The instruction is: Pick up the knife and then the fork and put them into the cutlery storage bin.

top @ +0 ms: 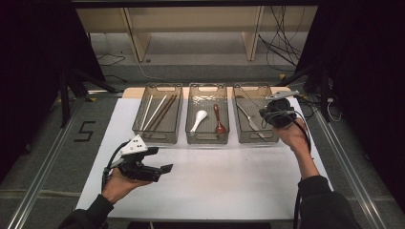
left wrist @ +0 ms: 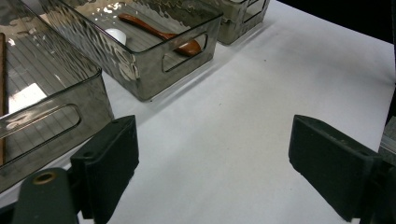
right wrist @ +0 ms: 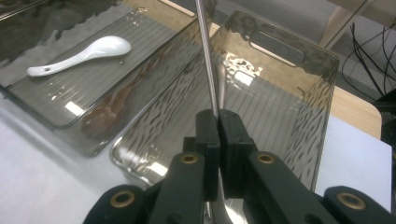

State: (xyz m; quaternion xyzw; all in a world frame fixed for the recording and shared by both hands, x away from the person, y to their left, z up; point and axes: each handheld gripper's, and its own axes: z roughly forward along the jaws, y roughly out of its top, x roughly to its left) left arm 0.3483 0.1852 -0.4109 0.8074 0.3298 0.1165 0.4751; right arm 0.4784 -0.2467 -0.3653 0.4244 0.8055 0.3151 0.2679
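Right gripper view: the right tongs (right wrist: 218,122) are clamped on a thin silver metal utensil (right wrist: 206,56), its handle running straight away from them over the right-hand smoky clear plastic bin (right wrist: 299,51). The left tongs (left wrist: 212,163) stand wide apart, empty, well short of that bin.

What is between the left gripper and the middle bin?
Bare white table: the left gripper view shows nothing between the left gripper and the middle bin.
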